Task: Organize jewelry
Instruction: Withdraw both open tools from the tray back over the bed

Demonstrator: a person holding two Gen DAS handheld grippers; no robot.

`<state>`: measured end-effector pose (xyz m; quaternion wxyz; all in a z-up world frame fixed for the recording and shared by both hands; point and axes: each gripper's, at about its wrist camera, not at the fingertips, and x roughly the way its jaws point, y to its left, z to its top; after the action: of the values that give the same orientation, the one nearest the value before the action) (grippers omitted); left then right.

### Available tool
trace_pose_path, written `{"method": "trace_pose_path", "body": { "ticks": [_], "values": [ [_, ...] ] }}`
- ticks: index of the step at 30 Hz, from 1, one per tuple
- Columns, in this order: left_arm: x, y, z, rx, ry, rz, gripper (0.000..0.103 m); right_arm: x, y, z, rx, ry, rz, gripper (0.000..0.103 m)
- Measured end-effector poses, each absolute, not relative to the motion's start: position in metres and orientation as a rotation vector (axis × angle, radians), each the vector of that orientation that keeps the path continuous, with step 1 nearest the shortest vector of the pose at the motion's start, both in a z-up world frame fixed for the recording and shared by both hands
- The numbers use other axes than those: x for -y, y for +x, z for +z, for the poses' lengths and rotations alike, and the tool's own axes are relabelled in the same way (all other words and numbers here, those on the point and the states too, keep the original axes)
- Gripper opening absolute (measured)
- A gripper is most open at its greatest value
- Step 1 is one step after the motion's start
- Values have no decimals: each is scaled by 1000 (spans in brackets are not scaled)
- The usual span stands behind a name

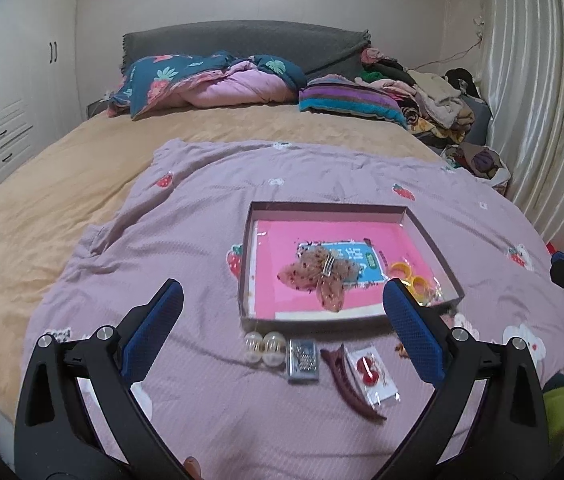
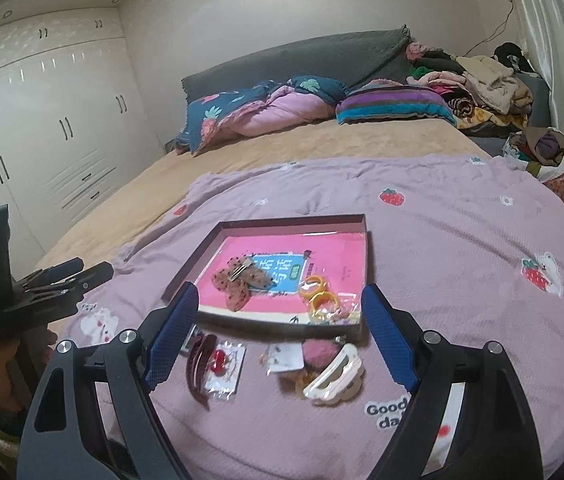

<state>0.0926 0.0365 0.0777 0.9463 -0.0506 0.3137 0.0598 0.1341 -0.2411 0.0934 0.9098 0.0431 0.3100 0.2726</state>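
Note:
A shallow box [image 1: 322, 207] [image 2: 290, 222] with a pink lining lies on the lilac blanket. In it are a brown butterfly hair bow [image 1: 318, 274] [image 2: 237, 280] and yellow rings [image 1: 412, 276] [image 2: 318, 294]. In front of the box lie two clear beads [image 1: 262, 346], a silver packet [image 1: 302, 360], a maroon hair clip [image 1: 352, 384] [image 2: 197, 364], a red cherry piece in a bag [image 1: 370, 370] [image 2: 221, 364], a pink pom-pom [image 2: 318, 352] and a white claw clip [image 2: 336, 378]. My left gripper [image 1: 282, 308] is open and empty above these. My right gripper [image 2: 277, 314] is open and empty too.
The lilac blanket [image 1: 201, 208] covers a tan bed [image 1: 41, 208]. Pillows and a quilt [image 1: 209, 80] lie at the headboard, a clothes pile [image 1: 434, 100] at the far right. A white wardrobe [image 2: 41, 120] stands left, a curtain [image 1: 542, 100] right.

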Motion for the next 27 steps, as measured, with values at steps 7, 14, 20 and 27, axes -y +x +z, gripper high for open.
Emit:
{"method": "trace_pose_path", "body": {
  "ticks": [7, 14, 20, 27],
  "values": [
    [-39, 73, 70, -657, -106, 126, 93, 241, 116, 90, -649, 63, 568, 83],
    [-40, 57, 62, -676, -101, 130, 93, 241, 102, 85, -658, 34, 568, 83],
    [-37, 46, 55, -691, -107, 121, 93, 239, 91, 81, -665, 3, 572, 83],
    [-33, 39, 44, -725, -113, 93, 93, 234, 81, 73, -680, -32, 584, 83]
  ]
}}
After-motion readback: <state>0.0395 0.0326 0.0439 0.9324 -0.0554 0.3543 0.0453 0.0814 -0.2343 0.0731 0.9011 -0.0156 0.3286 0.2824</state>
